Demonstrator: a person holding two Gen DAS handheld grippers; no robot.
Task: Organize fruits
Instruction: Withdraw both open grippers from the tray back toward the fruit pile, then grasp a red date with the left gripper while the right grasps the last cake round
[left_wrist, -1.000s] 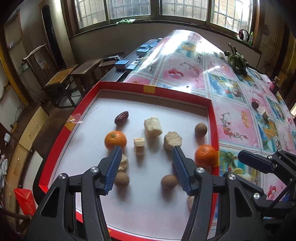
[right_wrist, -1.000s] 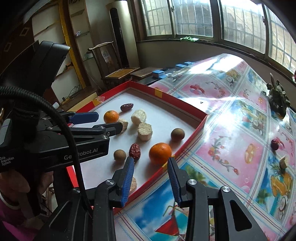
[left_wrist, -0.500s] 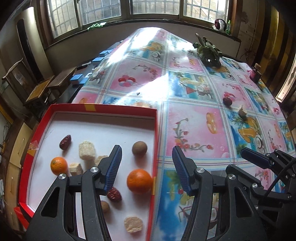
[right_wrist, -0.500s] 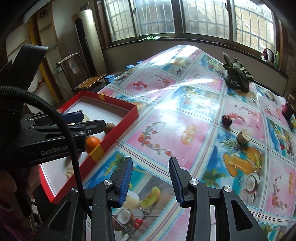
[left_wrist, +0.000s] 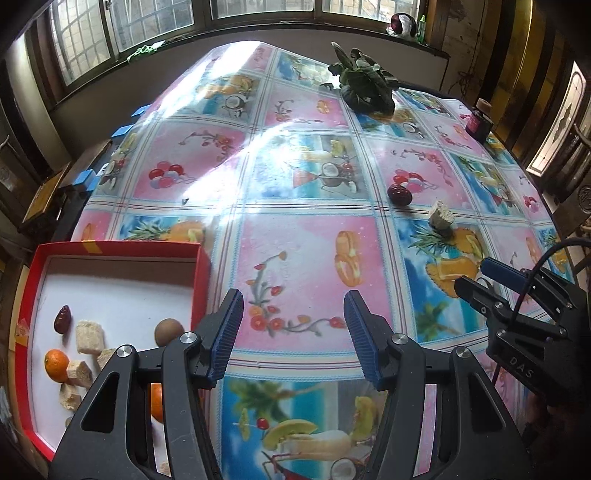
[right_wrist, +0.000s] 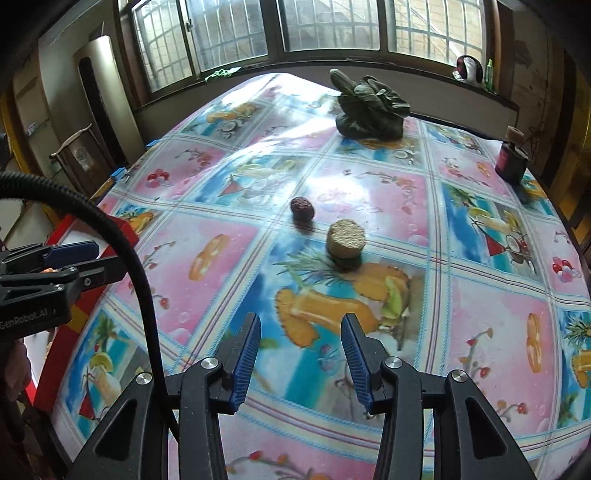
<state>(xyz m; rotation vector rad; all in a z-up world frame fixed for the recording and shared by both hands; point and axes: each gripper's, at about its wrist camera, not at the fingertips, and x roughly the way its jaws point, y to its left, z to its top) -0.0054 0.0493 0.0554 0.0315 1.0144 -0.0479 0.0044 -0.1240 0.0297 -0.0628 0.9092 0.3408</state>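
Both grippers are held over the fruit-print tablecloth with nothing between their pads. The left gripper is spread apart, empty; the right gripper has just been opening, also empty. Ahead of it a red date and a cut corn piece lie near each other — apart from the red tray, where oranges, corn chunks and a brown fruit are gathered.
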